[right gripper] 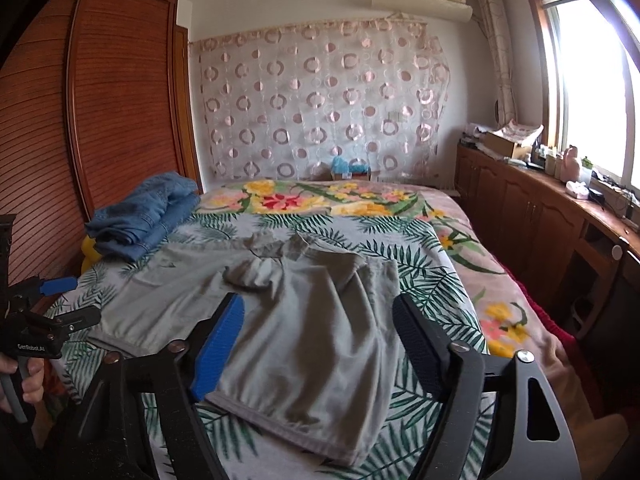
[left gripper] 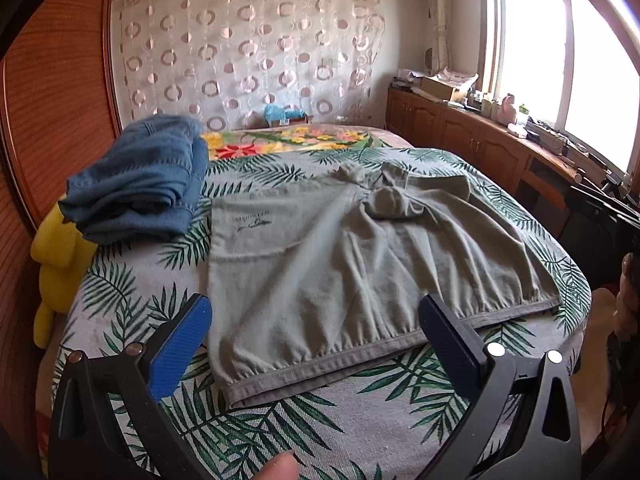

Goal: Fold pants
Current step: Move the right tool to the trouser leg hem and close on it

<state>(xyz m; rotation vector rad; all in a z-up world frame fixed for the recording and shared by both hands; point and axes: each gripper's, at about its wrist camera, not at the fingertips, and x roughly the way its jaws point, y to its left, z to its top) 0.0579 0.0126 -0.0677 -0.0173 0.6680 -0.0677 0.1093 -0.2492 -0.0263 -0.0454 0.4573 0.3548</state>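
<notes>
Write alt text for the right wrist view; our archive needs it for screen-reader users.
Grey pants lie spread on a leaf-print bed cover, with the open right claw poised above their waistband, gripping nothing. Folded blue jeans sit at the far left beside a wooden wardrobe.

Bright daylight from the blown-out window (left gripper: 532,56) at right; slight blur, dark fisheye-curved corners.

The yellow toy (left gripper: 60,256) is largely hidden under the jeans (left gripper: 136,184). The print (left gripper: 252,222) on the pants (left gripper: 340,264) is illegible. Sill items (right gripper: 576,176) are too small to identify.
</notes>
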